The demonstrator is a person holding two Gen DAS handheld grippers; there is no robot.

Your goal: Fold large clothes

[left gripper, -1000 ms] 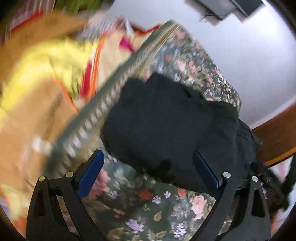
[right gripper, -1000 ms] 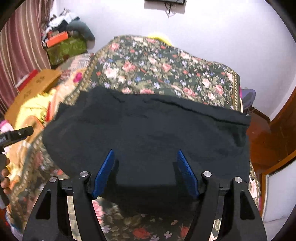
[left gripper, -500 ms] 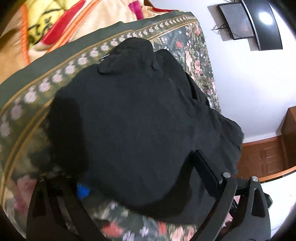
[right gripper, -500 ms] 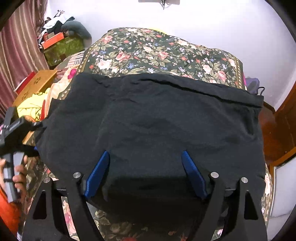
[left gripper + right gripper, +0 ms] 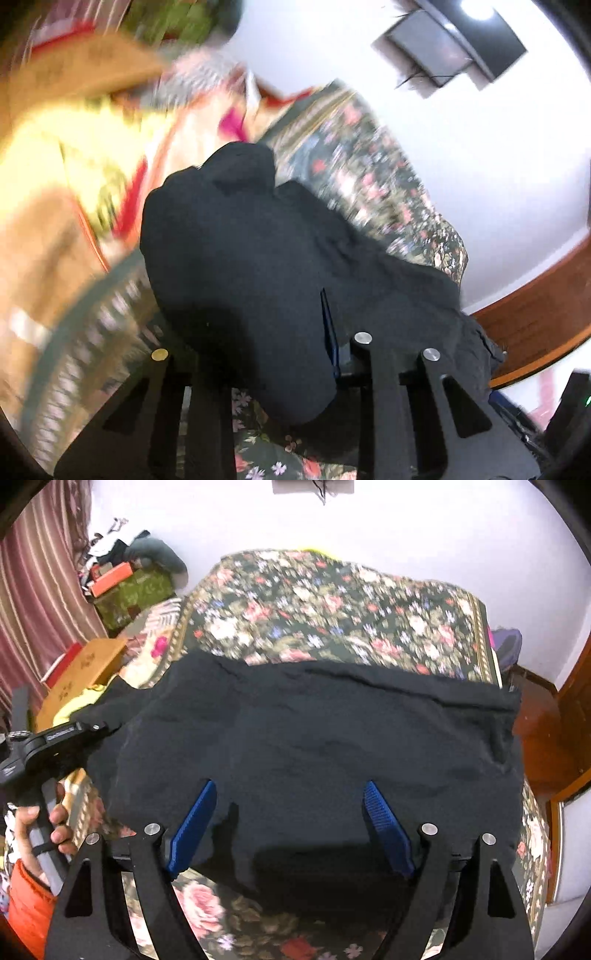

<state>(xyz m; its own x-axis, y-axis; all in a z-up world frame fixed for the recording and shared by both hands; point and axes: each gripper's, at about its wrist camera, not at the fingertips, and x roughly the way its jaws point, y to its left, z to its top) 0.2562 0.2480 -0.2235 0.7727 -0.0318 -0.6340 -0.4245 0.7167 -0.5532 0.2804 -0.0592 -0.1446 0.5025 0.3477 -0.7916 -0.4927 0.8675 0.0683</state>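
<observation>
Black garment [image 5: 314,746] spread under right tool [image 5: 291,834].

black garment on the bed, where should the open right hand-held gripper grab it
Grip the near hem of the black garment, coming in low from the near bed edge. That edge lies between the open right hand-held gripper fingers, over the floral bedspread.

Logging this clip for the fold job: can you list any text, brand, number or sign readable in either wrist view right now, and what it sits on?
Nothing can be read for certain.
Small white print on the left gripper body, seen from the right wrist view: too small and blurred to read.
Orange box on the cluttered shelf: no legible label.
Black garment: no tag or print visible.
Left wrist view: motion-blurred, no text visible.
</observation>
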